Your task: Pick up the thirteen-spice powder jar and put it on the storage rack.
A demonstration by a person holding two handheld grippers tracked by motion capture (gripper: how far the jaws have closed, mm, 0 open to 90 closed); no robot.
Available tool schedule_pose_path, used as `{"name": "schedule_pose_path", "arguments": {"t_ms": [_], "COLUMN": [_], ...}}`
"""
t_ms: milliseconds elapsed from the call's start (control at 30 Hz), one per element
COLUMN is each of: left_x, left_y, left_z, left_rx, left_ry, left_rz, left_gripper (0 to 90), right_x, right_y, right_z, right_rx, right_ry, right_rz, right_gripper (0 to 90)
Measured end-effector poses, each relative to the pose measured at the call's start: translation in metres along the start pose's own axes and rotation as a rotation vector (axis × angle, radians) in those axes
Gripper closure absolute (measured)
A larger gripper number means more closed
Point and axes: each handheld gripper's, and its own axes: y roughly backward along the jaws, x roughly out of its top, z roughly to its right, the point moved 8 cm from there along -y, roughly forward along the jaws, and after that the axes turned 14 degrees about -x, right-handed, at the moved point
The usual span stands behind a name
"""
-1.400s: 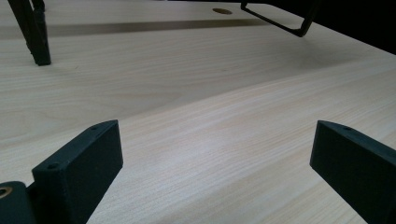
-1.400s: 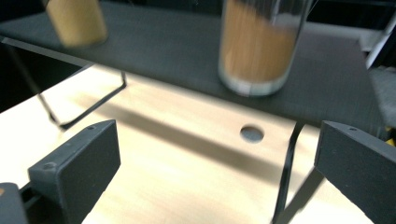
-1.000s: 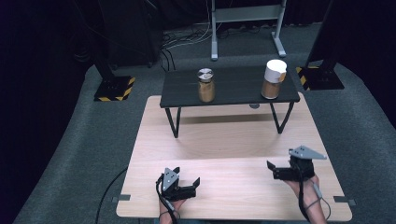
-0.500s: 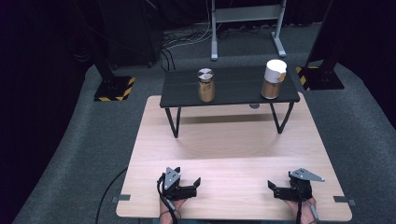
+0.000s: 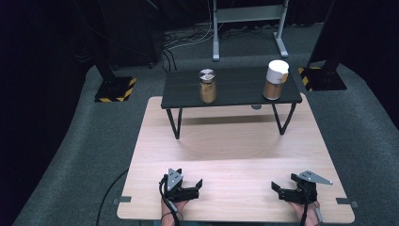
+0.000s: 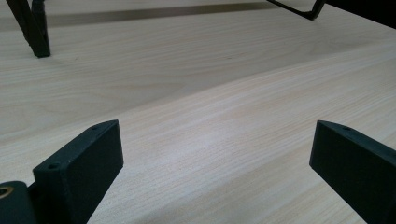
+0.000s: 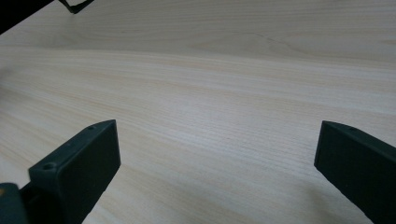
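Both my left gripper point(image 5: 196, 186) and right gripper point(image 5: 278, 189) rest wide open, empty, on the pale wooden table point(image 5: 226, 146); the amber glass jar with silver lid point(image 5: 207, 85) stands well apart on the black raised shelf point(image 5: 230, 92), risking toppling on careless reach.

Black grippers point(image 5: 199, 188), grey triangular plates, black cables.

jars: 2 point(image 5: 207, 86) point(image 5: 275, 80); grippers: 2 point(image 5: 199, 187) point(image 5: 276, 189); black stands: 1 point(image 5: 230, 89); tables: 1 point(image 5: 235, 146)
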Motion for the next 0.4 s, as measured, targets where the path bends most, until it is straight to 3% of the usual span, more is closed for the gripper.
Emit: {"name": "schedule_pose_path", "arguments": {"t_ms": [400], "left_x": [-0.0011], "left_y": [0.0006], "left_z": [0.0011], "left_rx": [0.011], "left_ry": [0.0], "left_rz": [0.012], "left_gripper": [2.6], "right_x": [-0.0014], "right_y": [-0.0012], "right_z": [0.0029], "right_rx": [0.032], "right_ry": [-0.008], "right_rz": [0.006], "right_gripper": [0.0]}}
